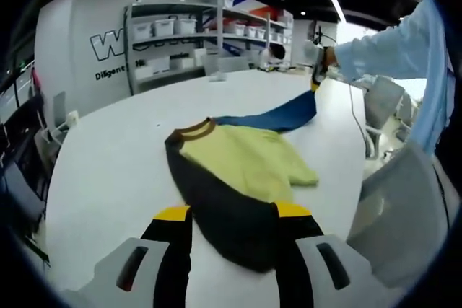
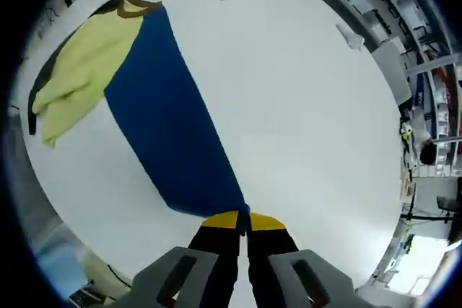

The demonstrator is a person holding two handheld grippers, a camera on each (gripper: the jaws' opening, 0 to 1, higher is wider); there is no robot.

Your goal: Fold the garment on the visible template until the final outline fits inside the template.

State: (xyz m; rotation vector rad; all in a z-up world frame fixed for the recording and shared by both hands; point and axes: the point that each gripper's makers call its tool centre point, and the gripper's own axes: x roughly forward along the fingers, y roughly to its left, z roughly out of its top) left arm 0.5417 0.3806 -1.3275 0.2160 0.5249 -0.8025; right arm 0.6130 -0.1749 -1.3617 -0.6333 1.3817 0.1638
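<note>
Presently, in the left gripper view, the garment lies on the white table at centre frame: a dark panel along its left and lower edge, a yellow-green body in the middle, a brown collar at the upper left of the cloth, and a blue sleeve drawn out toward the upper right. The left gripper rises from the bottom of the frame with its jaws standing apart, the dark hem of the garment lying between them; whether the jaw tips touch the cloth cannot be told. At the upper right, a person's sleeve reaches to the far end of the blue sleeve.

In the right gripper view, the garment occupies the upper left, the blue sleeve running diagonally down to lower centre. There the right gripper has its jaws pressed together on the sleeve's end, with the cloth pinched at the yellow tips.

No template outline can be made out on the table in either view.

Assessment: the garment is judged light, soft and limp. It will sag and crease where unsupported and may drag across the smooth tabletop, pulling the body askew. Holds are best taken at edges and corners, namely cuff, hem and shoulder seam.
</note>
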